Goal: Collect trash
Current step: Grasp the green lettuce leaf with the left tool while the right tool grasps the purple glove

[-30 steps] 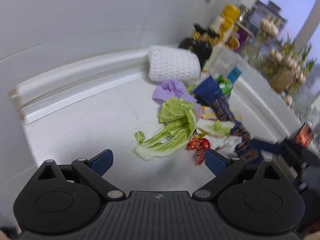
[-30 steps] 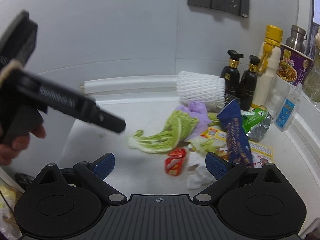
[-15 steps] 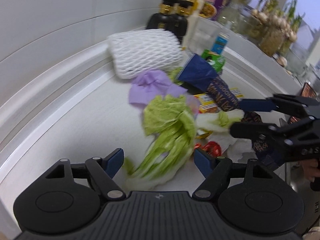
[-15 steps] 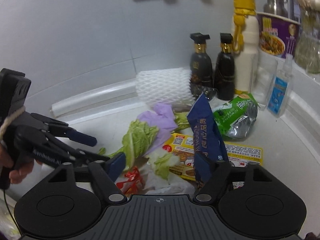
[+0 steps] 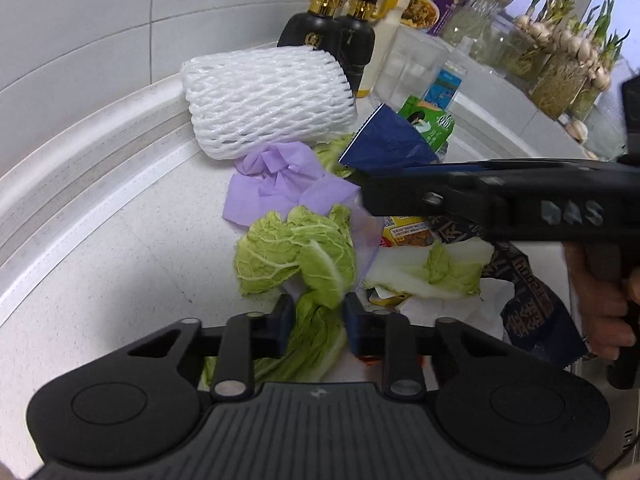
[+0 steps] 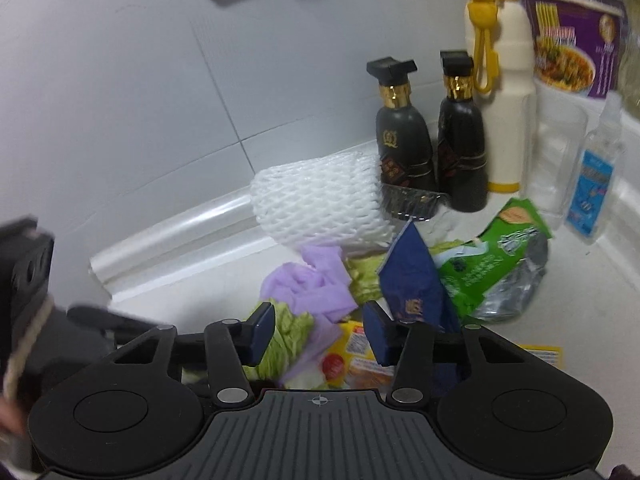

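Observation:
A heap of trash lies on the white counter (image 5: 120, 248): a green cabbage leaf (image 5: 296, 252), a purple crumpled glove (image 5: 280, 184), a white foam net (image 5: 264, 100), a dark blue snack bag (image 5: 384, 144), a green packet (image 6: 496, 256) and a yellow wrapper (image 5: 404, 232). My left gripper (image 5: 316, 320) is closing, and its pads press on the cabbage leaf's stem. My right gripper (image 6: 320, 330) hovers over the middle of the heap with its jaws closing. Cabbage leaf (image 6: 280, 340) and purple glove (image 6: 316, 284) lie between its pads, which grip nothing. The blue bag (image 6: 412, 280) stands just right of its right finger.
Two black bottles (image 6: 400, 132), a cream bottle with a yellow cap (image 6: 508, 92), a noodle cup (image 6: 572, 40), a clear glass and a small spray bottle (image 6: 592, 176) stand along the wall behind the heap. Jars of sprouting garlic (image 5: 560, 60) line the right. A hand (image 5: 604, 300) holds the right gripper.
Both grippers moved in over the heap and narrowed their jaws. The left one came down around the cabbage stem and took hold. The right one swung across above the wrappers.

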